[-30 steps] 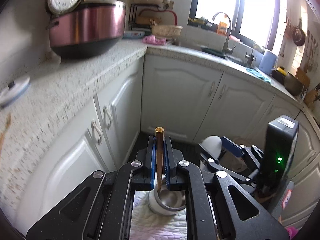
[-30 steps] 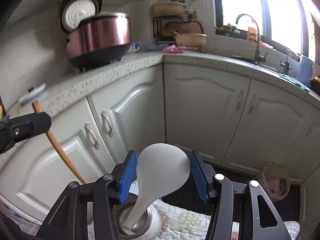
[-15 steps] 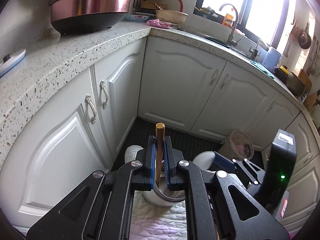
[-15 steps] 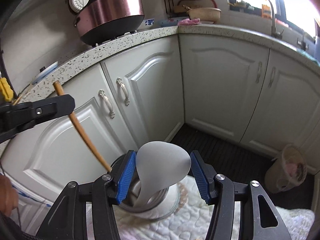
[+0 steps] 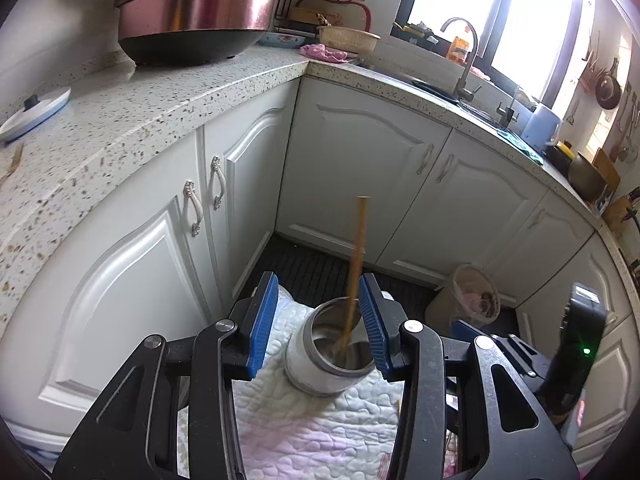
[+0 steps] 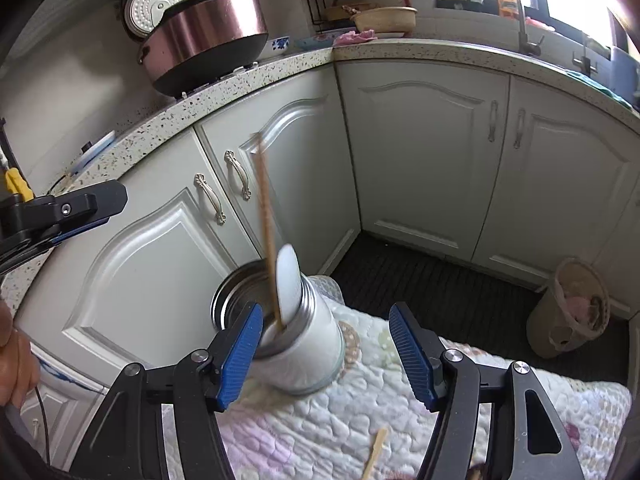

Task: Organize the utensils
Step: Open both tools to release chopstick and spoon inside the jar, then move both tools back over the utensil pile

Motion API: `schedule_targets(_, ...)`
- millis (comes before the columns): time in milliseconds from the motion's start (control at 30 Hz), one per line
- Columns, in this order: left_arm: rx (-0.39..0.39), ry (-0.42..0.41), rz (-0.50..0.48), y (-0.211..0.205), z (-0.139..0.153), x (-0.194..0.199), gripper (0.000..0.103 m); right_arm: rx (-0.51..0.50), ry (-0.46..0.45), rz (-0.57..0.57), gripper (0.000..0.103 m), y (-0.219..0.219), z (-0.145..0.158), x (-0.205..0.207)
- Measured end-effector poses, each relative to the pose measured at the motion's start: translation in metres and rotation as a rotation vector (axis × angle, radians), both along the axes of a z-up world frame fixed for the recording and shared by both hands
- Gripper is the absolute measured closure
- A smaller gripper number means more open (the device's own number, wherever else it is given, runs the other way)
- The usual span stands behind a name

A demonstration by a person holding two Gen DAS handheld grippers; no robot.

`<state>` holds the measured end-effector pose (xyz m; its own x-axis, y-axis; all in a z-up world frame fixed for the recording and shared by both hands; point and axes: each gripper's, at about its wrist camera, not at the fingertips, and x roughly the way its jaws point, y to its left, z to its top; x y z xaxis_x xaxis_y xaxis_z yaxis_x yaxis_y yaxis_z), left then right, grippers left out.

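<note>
Both claws have let go since a second ago: left claw (image 5: 316,320) and right claw (image 6: 326,354) opening, nothing gripped. Wooden stick (image 5: 354,276) and white spoon (image 6: 289,280) now stand in the steel canister (image 6: 304,344), frame centre. One wooden piece (image 6: 376,454) left on the quilt (image 6: 500,392), bottom.

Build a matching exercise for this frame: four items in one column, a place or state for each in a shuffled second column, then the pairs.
Items
1. wooden-handled utensil
2. white rice paddle
3. rice cooker
4. bin

Places or states
A. lid raised, on the countertop
B. on the floor by the cabinets
C. thin handle sticking high out of the steel canister
D. broad blade showing just above the canister's rim

Pairs: 1-C, 2-D, 3-A, 4-B
</note>
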<state>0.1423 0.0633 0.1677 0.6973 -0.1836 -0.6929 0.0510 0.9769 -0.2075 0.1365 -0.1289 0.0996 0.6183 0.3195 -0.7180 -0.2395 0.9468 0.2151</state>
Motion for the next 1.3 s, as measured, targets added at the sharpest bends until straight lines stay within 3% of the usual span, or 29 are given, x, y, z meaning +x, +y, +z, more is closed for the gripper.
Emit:
schedule_targets(467,0.100,0.007,-0.026,-0.033,-0.023,-0.057,0.061,-0.055,0.000,-0.083,0.030,-0.038,0.004,-0.086)
schedule_targets(900,0.121,0.032,-0.096,-0.079,-0.045,-0.102,0.061,-0.077,0.027,-0.188,0.025,-0.080,-0.001,-0.150)
schedule_targets(1033,0.117,0.045,-0.123,-0.094,-0.052,-0.113,0.054,-0.082,0.034,-0.211,0.025,-0.089,-0.003,-0.166)
schedule_targets(1300,0.124,0.078,-0.174,-0.121,-0.067,-0.131,0.053,-0.087,0.060,-0.255,0.024,-0.109,-0.012,-0.193)
